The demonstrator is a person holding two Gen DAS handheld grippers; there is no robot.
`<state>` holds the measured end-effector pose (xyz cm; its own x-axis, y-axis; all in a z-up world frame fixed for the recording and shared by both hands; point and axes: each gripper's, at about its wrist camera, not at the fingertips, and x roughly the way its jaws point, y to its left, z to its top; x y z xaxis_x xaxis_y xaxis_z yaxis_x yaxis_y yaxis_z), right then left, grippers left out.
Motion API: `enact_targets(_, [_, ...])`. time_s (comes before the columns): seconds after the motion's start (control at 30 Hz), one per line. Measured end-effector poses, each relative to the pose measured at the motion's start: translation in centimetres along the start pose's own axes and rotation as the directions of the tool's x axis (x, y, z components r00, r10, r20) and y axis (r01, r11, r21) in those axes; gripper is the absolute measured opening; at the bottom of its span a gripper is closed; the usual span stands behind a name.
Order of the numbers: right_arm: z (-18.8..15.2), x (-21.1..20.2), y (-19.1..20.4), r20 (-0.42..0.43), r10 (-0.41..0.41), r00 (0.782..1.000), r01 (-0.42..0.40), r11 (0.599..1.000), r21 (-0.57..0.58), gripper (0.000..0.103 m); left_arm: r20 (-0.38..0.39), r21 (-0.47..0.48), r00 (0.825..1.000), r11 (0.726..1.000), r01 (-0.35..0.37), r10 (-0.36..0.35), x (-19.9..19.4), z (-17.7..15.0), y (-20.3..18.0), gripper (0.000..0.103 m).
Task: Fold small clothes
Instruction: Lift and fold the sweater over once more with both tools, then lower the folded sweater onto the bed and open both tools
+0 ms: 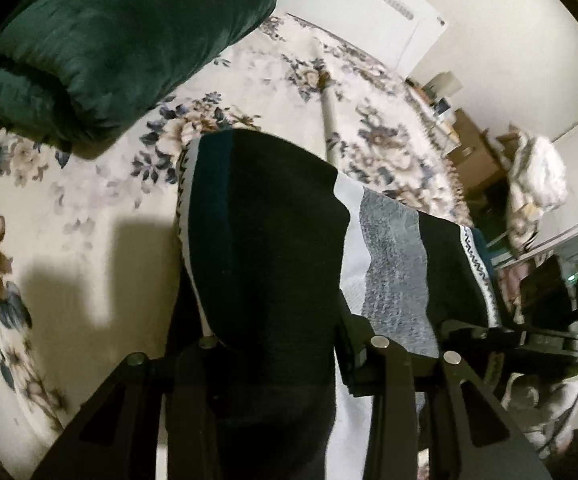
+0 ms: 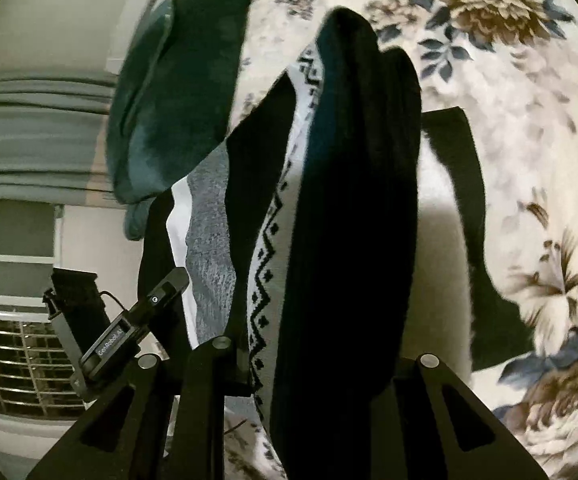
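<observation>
A knitted garment (image 1: 273, 240) in black, teal, grey and white, with a black zigzag band, hangs in the air above the floral bedspread (image 1: 69, 208). It drapes over my left gripper (image 1: 273, 316) and hides the fingertips; the jaws are shut on the cloth. The garment stretches right to the right gripper (image 1: 509, 336). In the right wrist view the garment (image 2: 349, 220) also covers my right gripper (image 2: 313, 304), which is shut on a thick black fold. The left gripper (image 2: 165, 288) pinches the garment's far black edge there.
A dark green velvet pillow (image 1: 121, 40) (image 2: 177, 100) lies at the head of the bed. A pale tube (image 1: 329, 116) rests on the bedspread (image 2: 529, 140). Cardboard boxes and clutter (image 1: 473, 148) stand beyond the bed. A grey curtain (image 2: 29, 132) hangs above a white grille (image 2: 17, 360).
</observation>
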<state>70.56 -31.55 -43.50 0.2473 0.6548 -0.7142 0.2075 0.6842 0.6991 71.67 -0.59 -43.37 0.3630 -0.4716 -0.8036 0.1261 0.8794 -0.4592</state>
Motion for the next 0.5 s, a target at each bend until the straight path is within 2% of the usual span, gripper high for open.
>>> enact_targets(0.13, [0.0, 0.7, 0.5, -0.002, -0.065, 0.998, 0.065, 0.997, -0.042, 0.024, 0.001, 0.025, 0.999, 0.998, -0.049, 0.049, -0.1, 0.2, -0.6, 0.041])
enact_targets(0.23, [-0.3, 0.4, 0.8, 0.017, -0.164, 0.986, 0.165, 0.984, -0.072, 0.031, 0.011, 0.059, 0.993, 0.992, -0.114, 0.114, -0.5, 0.0, -1.4, 0.05])
enact_targets(0.27, [-0.7, 0.2, 0.9, 0.031, -0.193, 0.981, 0.195, 0.978, -0.07, 0.034, 0.012, 0.066, 0.989, 0.987, -0.147, 0.147, -0.5, 0.0, -1.6, 0.057])
enact_targets(0.3, [-0.8, 0.1, 0.9, 0.041, -0.222, 0.974, 0.225, 0.972, -0.07, 0.039, 0.013, 0.069, 0.986, 0.983, -0.167, 0.167, -0.3, 0.1, -1.6, 0.061])
enact_targets(0.33, [-1.1, -0.1, 1.3, 0.063, -0.269, 0.961, 0.273, 0.959, -0.078, 0.041, 0.023, 0.07, 0.982, 0.98, -0.189, 0.187, -0.5, 0.0, -1.7, 0.062])
enact_targets(0.37, [-1.5, -0.4, 2.0, 0.094, -0.335, 0.937, 0.344, 0.934, -0.097, 0.046, 0.032, 0.073, 0.978, 0.976, -0.207, 0.205, -0.6, 0.1, -1.7, 0.069])
enact_targets(0.4, [-1.8, -0.6, 2.9, 0.121, -0.39, 0.913, 0.403, 0.908, -0.113, 0.051, 0.039, 0.08, 0.972, 0.969, -0.233, 0.23, -0.8, 0.1, -1.9, 0.082])
enact_targets(0.43, [-2.1, -0.8, 3.3, 0.142, -0.43, 0.891, 0.447, 0.886, -0.123, 0.054, 0.048, 0.087, 0.967, 0.964, -0.252, 0.249, -1.1, 0.1, -2.1, 0.087])
enact_targets(0.47, [-2.5, -1.1, 3.8, 0.165, -0.471, 0.867, 0.492, 0.861, -0.13, 0.063, 0.056, 0.091, 0.964, 0.96, -0.264, 0.259, -1.3, 0.2, -2.2, 0.093])
enact_targets(0.5, [-3.0, -1.5, 4.7, 0.212, -0.53, 0.821, 0.562, 0.815, -0.139, 0.078, 0.074, 0.096, 0.957, 0.953, -0.287, 0.281, -1.8, 0.2, -2.5, 0.094])
